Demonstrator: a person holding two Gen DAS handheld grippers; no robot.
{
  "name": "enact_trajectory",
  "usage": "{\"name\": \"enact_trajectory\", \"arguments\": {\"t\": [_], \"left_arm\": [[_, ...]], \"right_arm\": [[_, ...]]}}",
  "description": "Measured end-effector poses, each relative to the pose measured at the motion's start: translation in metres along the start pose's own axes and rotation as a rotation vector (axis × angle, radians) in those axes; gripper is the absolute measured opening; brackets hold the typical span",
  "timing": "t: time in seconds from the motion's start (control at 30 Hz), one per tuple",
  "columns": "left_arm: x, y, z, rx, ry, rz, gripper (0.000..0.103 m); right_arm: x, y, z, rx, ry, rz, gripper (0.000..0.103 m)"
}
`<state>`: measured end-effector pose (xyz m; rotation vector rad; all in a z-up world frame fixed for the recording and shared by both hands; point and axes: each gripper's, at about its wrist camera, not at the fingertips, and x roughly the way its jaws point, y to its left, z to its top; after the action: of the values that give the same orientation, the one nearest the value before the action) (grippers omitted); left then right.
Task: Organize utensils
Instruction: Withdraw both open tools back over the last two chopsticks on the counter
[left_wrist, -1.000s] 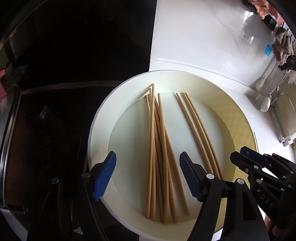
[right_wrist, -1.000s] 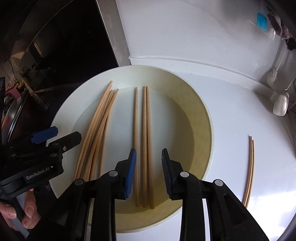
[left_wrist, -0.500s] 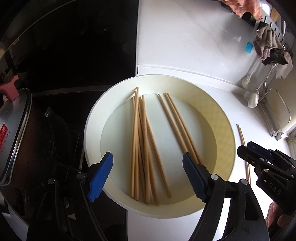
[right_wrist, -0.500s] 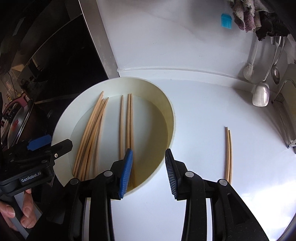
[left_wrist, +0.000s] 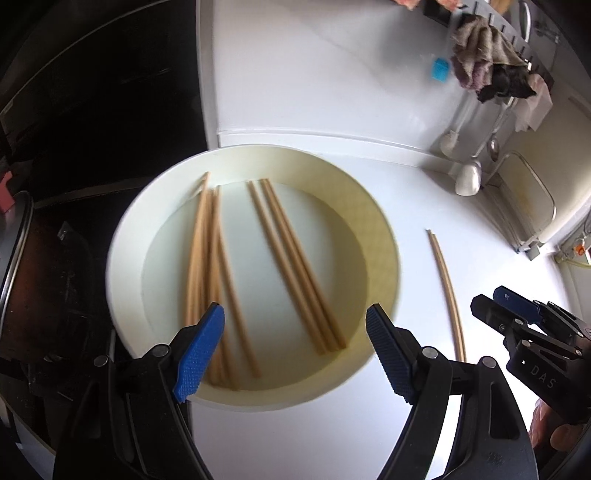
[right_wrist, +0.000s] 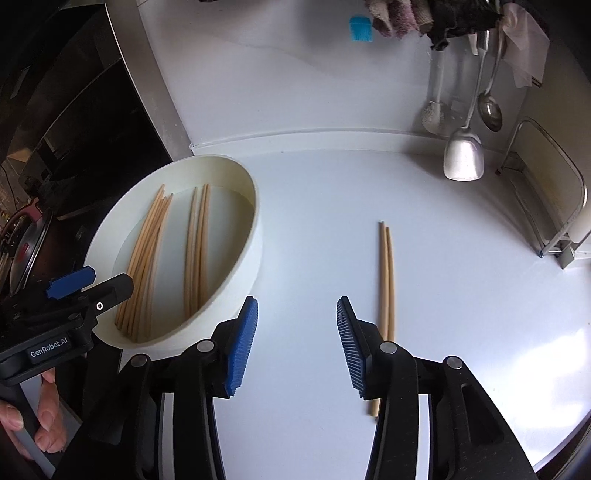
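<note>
Left gripper (left_wrist: 295, 350) jaws wide apart, empty, above basin (left_wrist: 384, 236). Right gripper (right_wrist: 295, 341) empty, jaws opening above counter (right_wrist: 461, 295), beside laid pair (right_wrist: 386, 280). Remaining chopsticks (left_wrist: 295, 266) in basin. Next pick: straddle one pair mid-length, close squarely, avoid bundle (left_wrist: 205, 266).

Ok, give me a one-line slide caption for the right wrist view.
Right gripper, opening and empty, over the white counter between a bowl of chopsticks and one laid-out pair.
</note>
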<state>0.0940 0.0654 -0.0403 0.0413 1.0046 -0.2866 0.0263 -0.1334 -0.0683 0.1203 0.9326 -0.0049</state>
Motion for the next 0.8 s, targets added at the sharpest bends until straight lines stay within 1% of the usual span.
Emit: {"name": "enact_trajectory", "arguments": {"t": [0.13,0.23,0.33,0.43,0.5,0.6,0.8], "left_arm": [[0.000,-0.023,-0.006,0.012,-0.003,-0.010,0.078],[-0.001,-0.039,-0.010,0.019,-0.017,-0.011,0.082],[-0.004,-0.052,-0.014,0.004,-0.052,0.015,0.082],[-0.004,-0.061,-0.016,-0.010,-0.070,0.025,0.086],[-0.002,-0.067,-0.018,-0.016,-0.082,0.028,0.087],[0.004,-0.075,-0.021,-0.018,-0.095,0.034,0.088],[0.021,-0.088,-0.026,-0.035,-0.131,0.041,0.089]], "right_arm": [[-0.004,-0.031,-0.010,0.028,0.004,-0.035,0.043],[-0.005,-0.055,-0.019,0.047,0.006,-0.058,0.045],[-0.001,-0.074,-0.030,0.047,0.009,-0.078,0.048],[0.009,-0.089,-0.040,0.050,0.023,-0.081,0.048],[0.018,-0.095,-0.045,0.045,0.026,-0.087,0.050],[0.032,-0.101,-0.050,0.029,0.024,-0.101,0.050],[0.050,-0.108,-0.057,0.018,-0.031,-0.093,0.050]]}}
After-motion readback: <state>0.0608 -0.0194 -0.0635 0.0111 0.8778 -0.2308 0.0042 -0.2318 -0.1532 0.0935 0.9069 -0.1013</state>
